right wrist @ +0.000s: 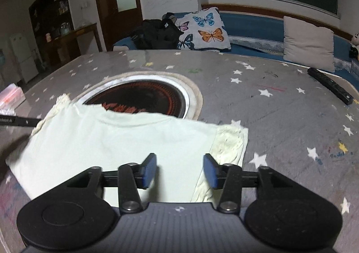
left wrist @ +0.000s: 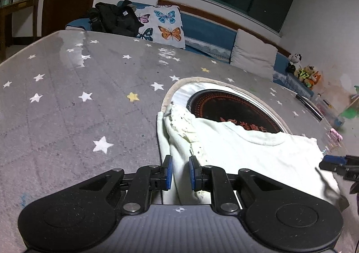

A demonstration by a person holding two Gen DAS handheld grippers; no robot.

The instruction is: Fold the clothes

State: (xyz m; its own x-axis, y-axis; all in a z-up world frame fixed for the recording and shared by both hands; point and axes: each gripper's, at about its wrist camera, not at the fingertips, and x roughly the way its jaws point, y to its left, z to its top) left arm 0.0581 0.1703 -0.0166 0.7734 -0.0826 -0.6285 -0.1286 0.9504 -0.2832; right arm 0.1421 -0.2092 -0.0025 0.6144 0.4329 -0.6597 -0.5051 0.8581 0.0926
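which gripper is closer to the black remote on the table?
Right. The black remote lies far off beside the right gripper; the left gripper works the pale shirt at its opposite edge.

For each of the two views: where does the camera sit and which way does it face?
Left wrist: on the left gripper, looking down-forward at the shirt's left edge, which its jaws pinch; the right gripper's tip shows at right.
Right wrist: on the right gripper, facing the shirt's right side, jaws open over it.
Shared: shirt, round burner, star-print table cover, butterfly cushion.
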